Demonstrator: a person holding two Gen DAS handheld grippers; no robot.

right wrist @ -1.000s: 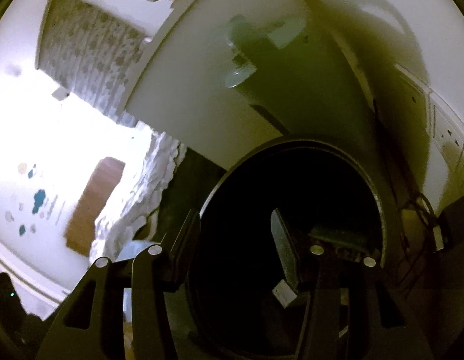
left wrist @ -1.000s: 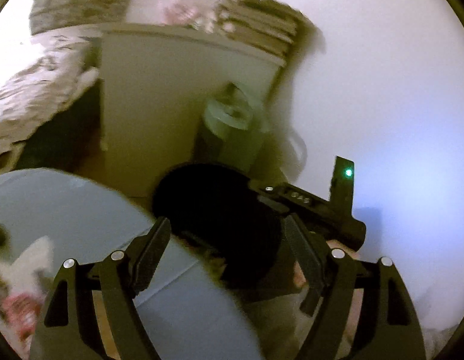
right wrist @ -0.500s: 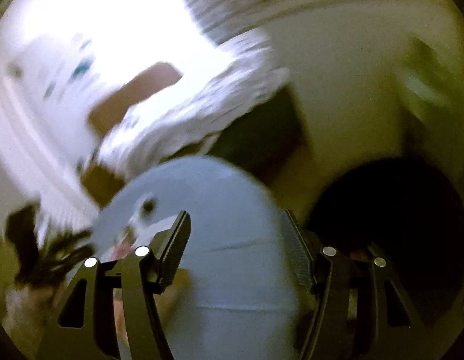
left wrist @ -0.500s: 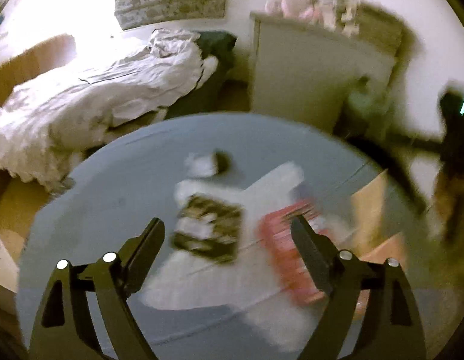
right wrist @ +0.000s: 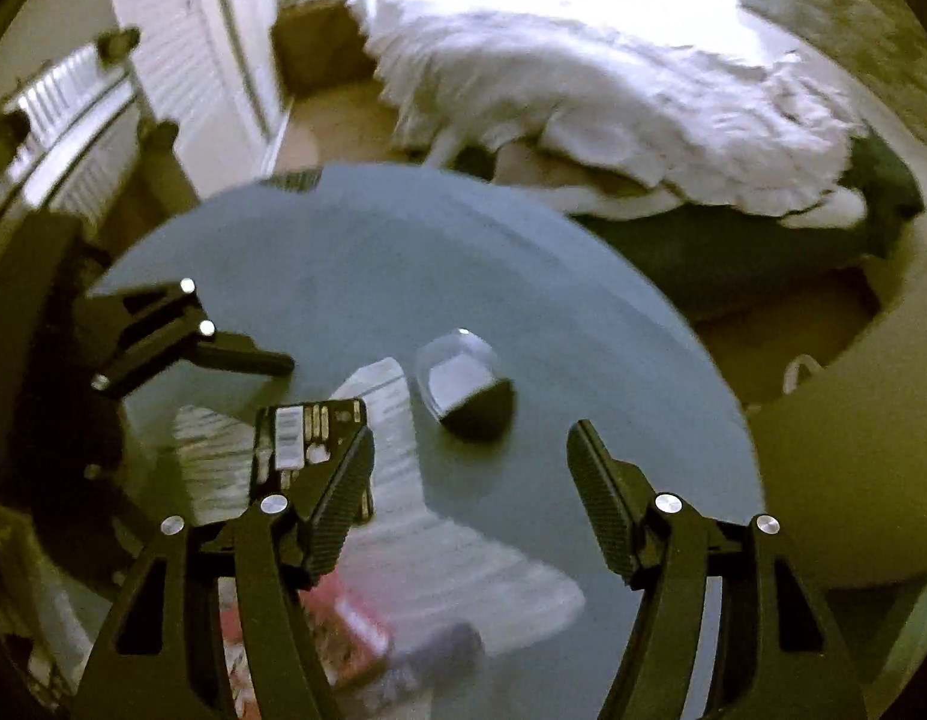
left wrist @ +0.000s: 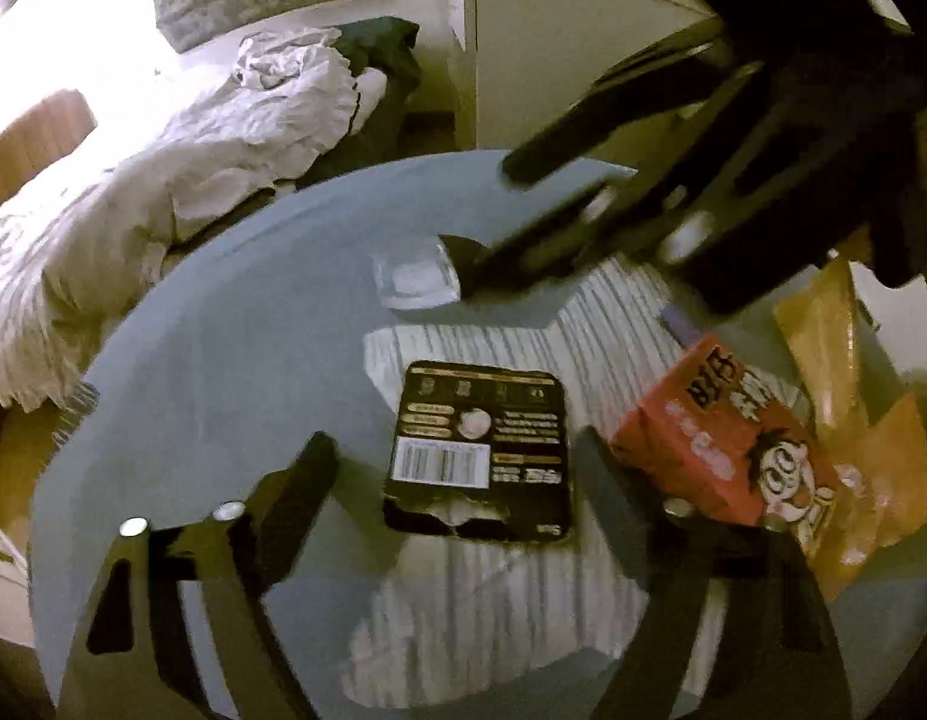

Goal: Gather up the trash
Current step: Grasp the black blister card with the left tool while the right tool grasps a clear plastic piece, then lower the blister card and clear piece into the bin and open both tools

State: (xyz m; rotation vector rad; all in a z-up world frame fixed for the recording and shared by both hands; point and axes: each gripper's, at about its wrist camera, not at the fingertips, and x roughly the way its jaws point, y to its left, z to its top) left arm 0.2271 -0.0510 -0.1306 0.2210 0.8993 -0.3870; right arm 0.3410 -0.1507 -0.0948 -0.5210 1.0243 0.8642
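Observation:
A round blue-grey glass table (left wrist: 235, 360) holds several pieces of trash. A black card pack with a barcode (left wrist: 478, 450) lies flat between the fingers of my open, empty left gripper (left wrist: 457, 468). A red snack packet (left wrist: 727, 450) and an orange wrapper (left wrist: 835, 372) lie to its right. A small clear plastic cup (left wrist: 412, 279) sits farther off. My right gripper (right wrist: 472, 468) is open and empty above the table, with the clear cup (right wrist: 463, 384) just ahead of it and the black pack (right wrist: 310, 426) by its left finger. The right gripper also shows in the left wrist view (left wrist: 541, 222).
A bed with a rumpled white duvet (right wrist: 583, 84) stands beyond the table. A white cabinet (left wrist: 559, 48) is at the back in the left wrist view. A radiator (right wrist: 67, 114) and a white door (right wrist: 193, 42) are at the left. The left gripper also shows in the right wrist view (right wrist: 181, 336).
Both grippers have swung away from the black bin by the cabinet and now hang over the table. The bin has left both views. Both grippers stayed open.

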